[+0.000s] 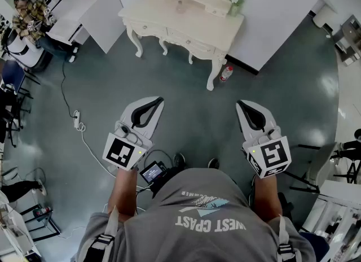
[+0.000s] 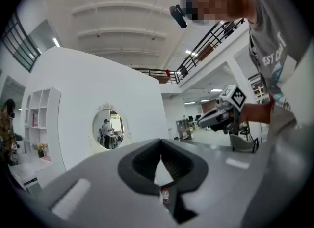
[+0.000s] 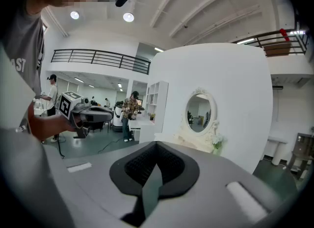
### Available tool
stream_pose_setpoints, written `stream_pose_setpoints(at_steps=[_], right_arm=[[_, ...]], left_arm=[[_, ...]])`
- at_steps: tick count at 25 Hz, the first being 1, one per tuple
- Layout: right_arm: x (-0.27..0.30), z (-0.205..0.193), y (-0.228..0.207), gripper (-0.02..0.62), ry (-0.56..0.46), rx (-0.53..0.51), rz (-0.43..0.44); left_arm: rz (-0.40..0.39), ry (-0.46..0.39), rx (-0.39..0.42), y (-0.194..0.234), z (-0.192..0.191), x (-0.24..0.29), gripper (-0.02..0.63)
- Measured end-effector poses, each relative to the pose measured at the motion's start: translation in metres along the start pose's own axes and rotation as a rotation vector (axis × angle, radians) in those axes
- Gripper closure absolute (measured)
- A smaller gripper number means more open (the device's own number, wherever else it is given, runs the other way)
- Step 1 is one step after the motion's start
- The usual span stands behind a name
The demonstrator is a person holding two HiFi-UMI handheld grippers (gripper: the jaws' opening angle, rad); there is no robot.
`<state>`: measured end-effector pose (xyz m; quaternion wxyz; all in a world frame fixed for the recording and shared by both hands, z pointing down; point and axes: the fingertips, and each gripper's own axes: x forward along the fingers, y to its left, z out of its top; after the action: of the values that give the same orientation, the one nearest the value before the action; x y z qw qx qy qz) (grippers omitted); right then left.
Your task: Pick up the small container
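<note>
We held both grippers out level in front of us, well apart from each other, above the glossy grey-green floor (image 1: 186, 94). The left gripper (image 1: 160, 100), grey-shelled with black pads, was fully closed, its tips meeting and nothing between them. The right gripper (image 1: 239, 104) looked the same in its own view: tips together around an empty diamond-shaped gap, holding nothing.

The small clear bottle with a red band (image 1: 225, 73), the only small container we could make out, stood upright on the floor. It was ahead of both grippers, between their lines but nearer the right one, and well apart from either. In the left gripper view it showed low down through the slit behind the closed tips. It stood just beside the front right leg of a cream carved dressing table (image 1: 163, 19), which was straight ahead of the grippers against a white partition wall (image 1: 282, 12).

Out to the left of the left gripper, a white cable with a power strip (image 1: 77, 121) trailed over the floor. Farther off on that side was a person in a patterned shirt (image 1: 31, 17).
</note>
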<state>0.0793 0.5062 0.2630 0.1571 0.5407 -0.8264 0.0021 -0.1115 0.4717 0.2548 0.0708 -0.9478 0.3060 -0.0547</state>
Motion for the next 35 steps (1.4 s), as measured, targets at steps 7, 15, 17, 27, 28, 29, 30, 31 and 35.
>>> stream_pose_setpoints(at_steps=[7, 15, 17, 27, 28, 29, 30, 31, 35], right_arm=[[0.014, -0.001, 0.009, 0.597, 0.003, -0.001, -0.008], [0.037, 0.004, 0.016, 0.595, 0.016, 0.011, -0.025], [0.043, 0.005, 0.019, 0.595, 0.012, 0.022, -0.023], [0.072, 0.018, 0.014, 0.595, -0.010, 0.042, -0.028], [0.076, 0.018, 0.010, 0.595, -0.009, 0.042, -0.024], [0.081, 0.017, 0.006, 0.595, -0.008, 0.043, -0.020], [0.086, 0.016, 0.002, 0.595, -0.008, 0.046, -0.015], [0.091, 0.015, -0.003, 0.595, -0.009, 0.049, -0.010], [0.115, 0.009, -0.024, 0.595, -0.022, 0.058, 0.026]], left_arm=[[-0.016, 0.003, -0.011, 0.014, -0.009, -0.002, 0.607], [-0.048, -0.004, -0.022, 0.037, -0.017, -0.001, 0.607], [-0.055, -0.008, -0.026, 0.041, -0.019, -0.001, 0.607], [-0.069, -0.013, -0.062, 0.064, -0.029, 0.002, 0.607], [-0.066, -0.010, -0.065, 0.066, -0.029, 0.005, 0.607], [-0.063, -0.007, -0.069, 0.067, -0.031, 0.008, 0.607], [-0.058, -0.003, -0.072, 0.068, -0.032, 0.011, 0.607], [-0.053, 0.002, -0.075, 0.070, -0.034, 0.014, 0.607], [-0.013, 0.031, -0.071, 0.079, -0.042, 0.030, 0.607]])
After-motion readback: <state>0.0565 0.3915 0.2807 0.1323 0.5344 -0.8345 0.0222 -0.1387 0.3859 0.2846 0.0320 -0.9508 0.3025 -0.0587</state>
